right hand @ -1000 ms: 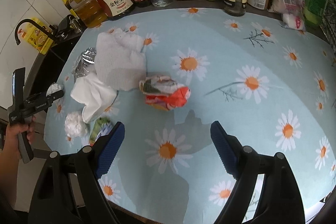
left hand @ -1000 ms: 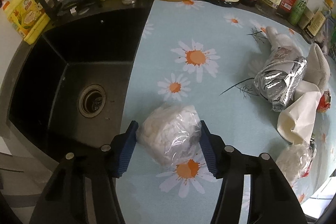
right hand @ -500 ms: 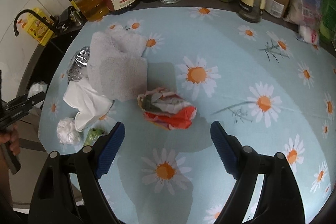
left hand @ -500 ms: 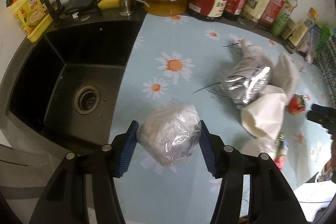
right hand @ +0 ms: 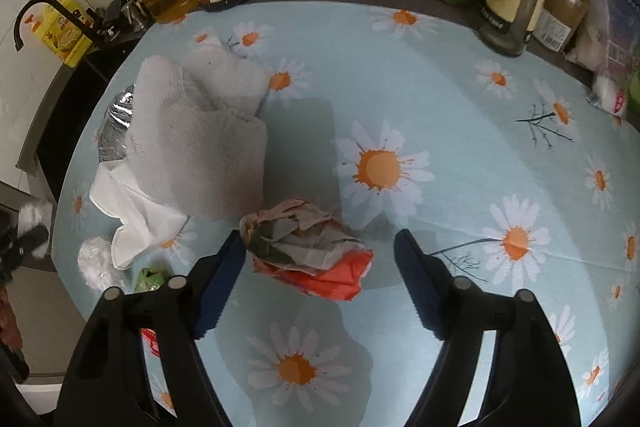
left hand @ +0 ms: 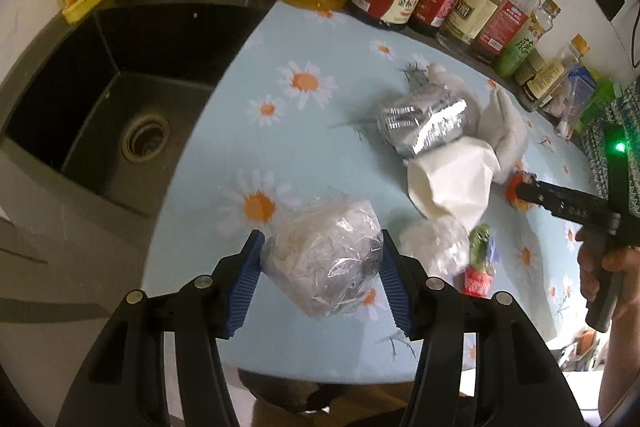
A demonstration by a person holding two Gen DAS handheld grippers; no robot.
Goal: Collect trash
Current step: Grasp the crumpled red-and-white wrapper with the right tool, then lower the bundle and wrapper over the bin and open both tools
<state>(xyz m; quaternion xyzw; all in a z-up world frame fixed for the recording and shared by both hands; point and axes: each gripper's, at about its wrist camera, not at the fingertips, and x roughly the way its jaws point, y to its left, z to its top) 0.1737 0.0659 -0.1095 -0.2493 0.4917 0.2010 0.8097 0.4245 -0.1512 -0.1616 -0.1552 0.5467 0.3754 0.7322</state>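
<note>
With the left tool [left hand: 320, 281] clenched on the plastic bag [left hand: 324, 259] above the bench [left hand: 332, 75], the right tool [right hand: 320, 255], jaws just narrowing but apparently not yet touching, should straddle the crumpled wrapper [right hand: 308, 251] squarely before squeezing.

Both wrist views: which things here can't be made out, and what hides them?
- Foil wrapper, right wrist view: mostly covered by the white towel.
- Green packet, right wrist view: hidden behind the right gripper.
- Clear plastic bag, left wrist view: contents blurred by crinkled film; left gripper is clamped on it.
- No trash bin appears in either view.
</note>
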